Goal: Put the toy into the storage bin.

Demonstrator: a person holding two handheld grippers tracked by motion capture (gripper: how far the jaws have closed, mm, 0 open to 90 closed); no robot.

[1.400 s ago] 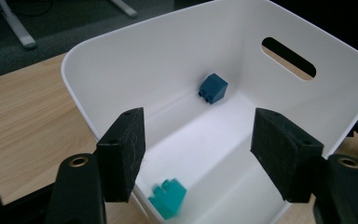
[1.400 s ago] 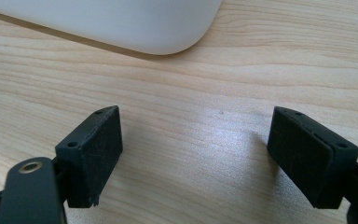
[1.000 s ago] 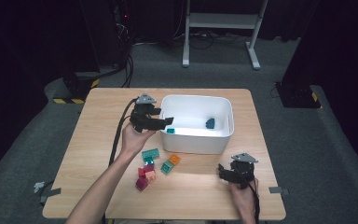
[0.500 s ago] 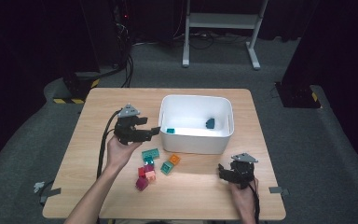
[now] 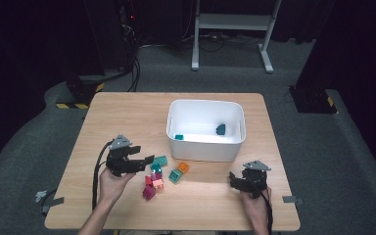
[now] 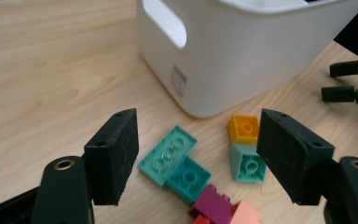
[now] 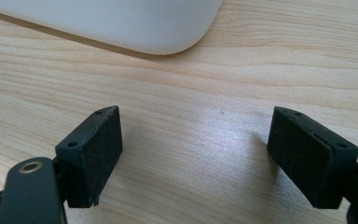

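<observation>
A loose heap of bricks lies in front of the white bin (image 5: 204, 149): a light teal plate (image 6: 168, 154), a teal brick (image 6: 189, 178), an orange brick (image 6: 243, 128), a grey-green brick (image 6: 247, 162) and a magenta brick (image 6: 214, 205). My left gripper (image 5: 146, 163) hovers just left of the heap, open, with nothing between its pads (image 6: 114, 156). In the high view the teal plate (image 5: 160, 160) sits right by its tips. My right gripper (image 5: 233, 180) rests low near the front right, open over bare wood (image 7: 196, 154).
Inside the bin lie a small teal brick (image 5: 179, 137) and a dark teal piece (image 5: 221, 129). The bin's wall (image 6: 242, 51) stands close behind the heap, and its corner (image 7: 121, 23) lies ahead of my right gripper. Bare tabletop (image 5: 127, 117) stretches at the left.
My left gripper has drawn back from the bin's left rim toward the person and come down beside the heap of bricks. The right gripper has stayed put.
</observation>
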